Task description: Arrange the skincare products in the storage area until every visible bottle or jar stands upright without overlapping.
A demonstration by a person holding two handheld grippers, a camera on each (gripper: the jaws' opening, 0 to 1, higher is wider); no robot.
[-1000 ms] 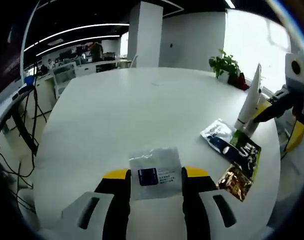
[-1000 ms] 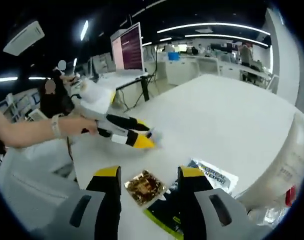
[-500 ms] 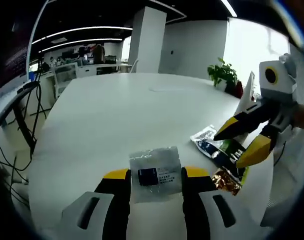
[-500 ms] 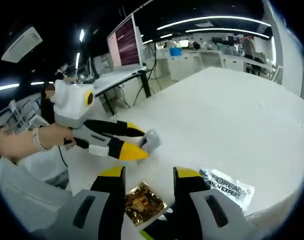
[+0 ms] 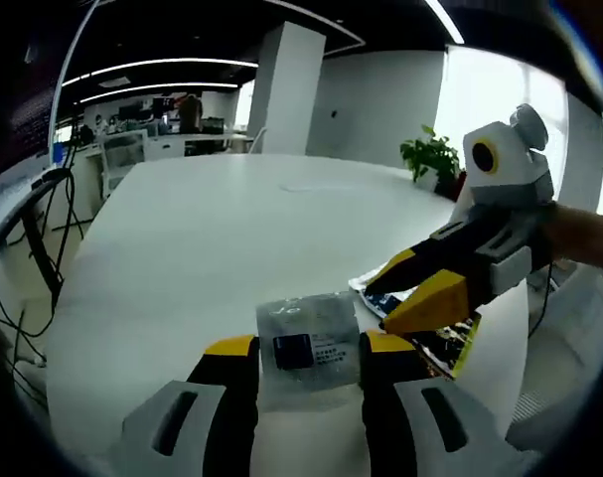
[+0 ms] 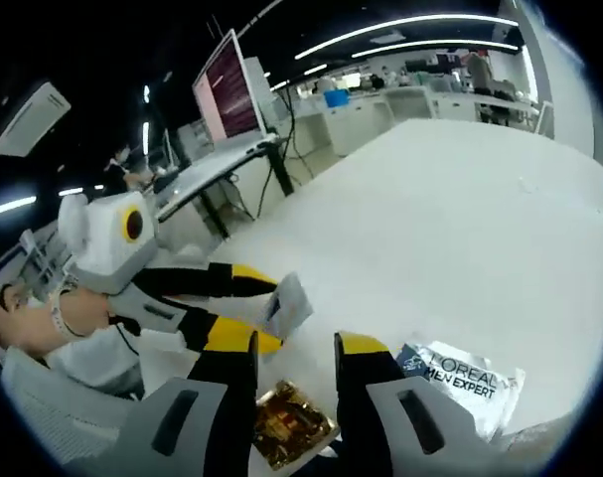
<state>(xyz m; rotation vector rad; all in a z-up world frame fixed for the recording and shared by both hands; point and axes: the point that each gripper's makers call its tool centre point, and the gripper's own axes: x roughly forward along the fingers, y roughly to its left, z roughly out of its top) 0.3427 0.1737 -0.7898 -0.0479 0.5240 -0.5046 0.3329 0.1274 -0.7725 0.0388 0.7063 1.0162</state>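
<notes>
On the white table (image 5: 182, 258), both grippers work among flat skincare sachets.

Left gripper (image 5: 309, 345) pinches a clear sachet (image 5: 307, 333) between its jaws, at 6 o'clock in its view. Right gripper (image 6: 297, 344) has jaws close together over a gold sachet (image 6: 286, 429) at 6 o'clock, nothing gripped; a silver sachet (image 6: 465, 380) lies at 4 o'clock. Right gripper (image 5: 420, 288) reaches in from 3 o'clock in the left gripper view.
</notes>
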